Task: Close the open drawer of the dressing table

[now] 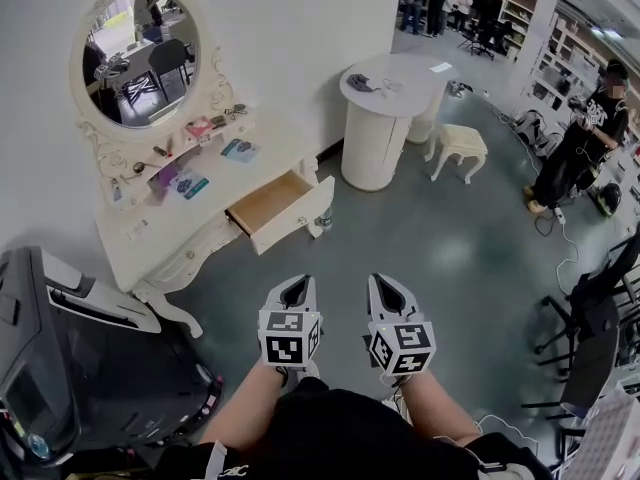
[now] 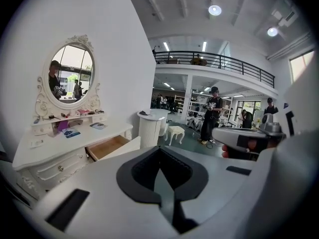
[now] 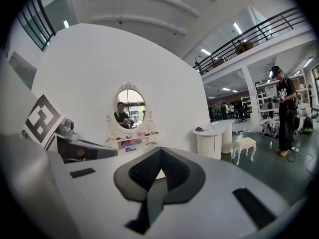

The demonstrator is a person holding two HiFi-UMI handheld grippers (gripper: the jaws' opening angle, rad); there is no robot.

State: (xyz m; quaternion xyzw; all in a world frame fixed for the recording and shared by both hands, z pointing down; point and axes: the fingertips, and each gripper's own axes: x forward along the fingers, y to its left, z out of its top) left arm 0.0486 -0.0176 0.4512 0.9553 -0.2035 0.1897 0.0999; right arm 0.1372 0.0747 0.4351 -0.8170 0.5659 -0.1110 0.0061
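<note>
Left gripper [image 1: 297, 292] and right gripper [image 1: 390, 292] were both closed on nothing, well short of the open drawer [image 1: 272, 201]. The best play looked like a square push on its front panel, straight into the table [image 1: 130, 233].

Finding 1: the left gripper [image 1: 297, 286], a white plastic two-jaw tool with black-lined pads, is held low ahead of the torso and points forward and slightly down. Its jaws are closed together with nothing between them.

Finding 2: the right gripper [image 1: 387, 286], of the same white plastic build, sits alongside it, near but not touching and roughly parallel. Its jaws are also closed and empty.

Finding 3: the bare left forearm [image 1: 245, 408] and bare right forearm [image 1: 436, 404] reach forward from the body with straight wrists.
</note>
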